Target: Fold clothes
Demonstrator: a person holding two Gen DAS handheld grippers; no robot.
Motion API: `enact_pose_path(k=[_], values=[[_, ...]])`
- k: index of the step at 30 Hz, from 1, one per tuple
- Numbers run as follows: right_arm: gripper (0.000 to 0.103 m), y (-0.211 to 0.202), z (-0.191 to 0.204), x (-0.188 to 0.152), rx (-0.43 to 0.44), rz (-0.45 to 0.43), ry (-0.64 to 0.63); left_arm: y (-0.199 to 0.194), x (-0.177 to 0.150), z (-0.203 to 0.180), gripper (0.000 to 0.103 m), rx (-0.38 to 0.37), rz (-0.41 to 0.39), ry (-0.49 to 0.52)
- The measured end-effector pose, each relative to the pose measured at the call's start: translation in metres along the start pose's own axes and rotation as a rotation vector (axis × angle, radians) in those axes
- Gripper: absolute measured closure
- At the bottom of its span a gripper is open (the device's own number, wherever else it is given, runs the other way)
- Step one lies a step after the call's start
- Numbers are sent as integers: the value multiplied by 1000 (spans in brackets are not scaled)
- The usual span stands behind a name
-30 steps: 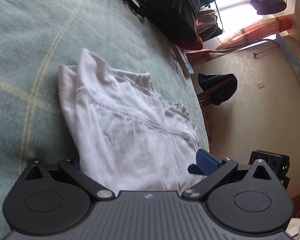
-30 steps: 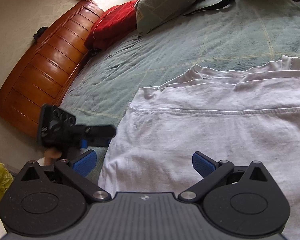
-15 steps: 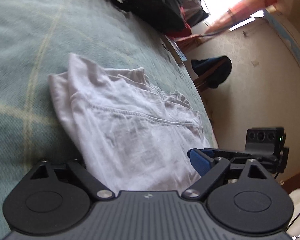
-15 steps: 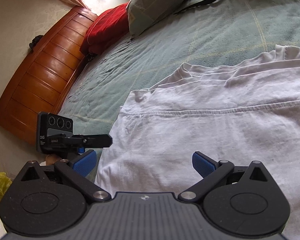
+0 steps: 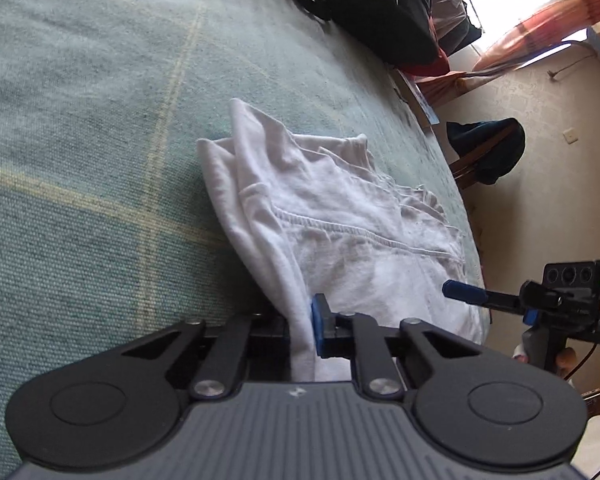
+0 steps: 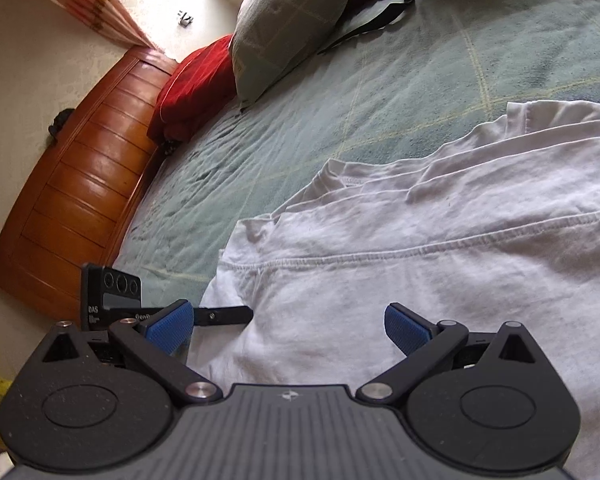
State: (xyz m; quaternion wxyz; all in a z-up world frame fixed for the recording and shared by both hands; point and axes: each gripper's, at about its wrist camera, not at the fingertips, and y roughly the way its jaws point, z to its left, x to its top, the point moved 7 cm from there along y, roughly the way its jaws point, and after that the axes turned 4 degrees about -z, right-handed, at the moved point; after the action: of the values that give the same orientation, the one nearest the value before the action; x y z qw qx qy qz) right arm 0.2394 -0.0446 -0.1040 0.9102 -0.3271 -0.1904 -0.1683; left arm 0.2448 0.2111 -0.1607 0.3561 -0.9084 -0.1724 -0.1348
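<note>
Pinching a fold of the rumpled white cotton shirt [image 5: 340, 216], left gripper [image 5: 302, 326] clamped, right gripper [image 6: 288, 326] spread wide above cloth, wooden headboard [image 6: 76, 200] visible only in right view

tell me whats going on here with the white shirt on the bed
A person is folding a white shirt spread on a green checked bedspread, holding one tool in each hand. The left tool is shut on the shirt's near edge, with cloth pinched between its blue pads. The right tool is open, low over the shirt's other near corner, with nothing gripped yet. Pillows sit by the wooden headboard.
</note>
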Motion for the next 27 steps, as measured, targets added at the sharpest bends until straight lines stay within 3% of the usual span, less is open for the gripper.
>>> enact_pose_path(k=[8,19,27], values=[[0,33,-9,-3,-30,93,52,-2,0,-4,88,31,-4,5],[0,66,-14,46,-139,3,-46,-4,1,-9,88,66,-3,10],[0,39,-15,30,-123,0,-51,-3,0,-21,88,159,-12,59]])
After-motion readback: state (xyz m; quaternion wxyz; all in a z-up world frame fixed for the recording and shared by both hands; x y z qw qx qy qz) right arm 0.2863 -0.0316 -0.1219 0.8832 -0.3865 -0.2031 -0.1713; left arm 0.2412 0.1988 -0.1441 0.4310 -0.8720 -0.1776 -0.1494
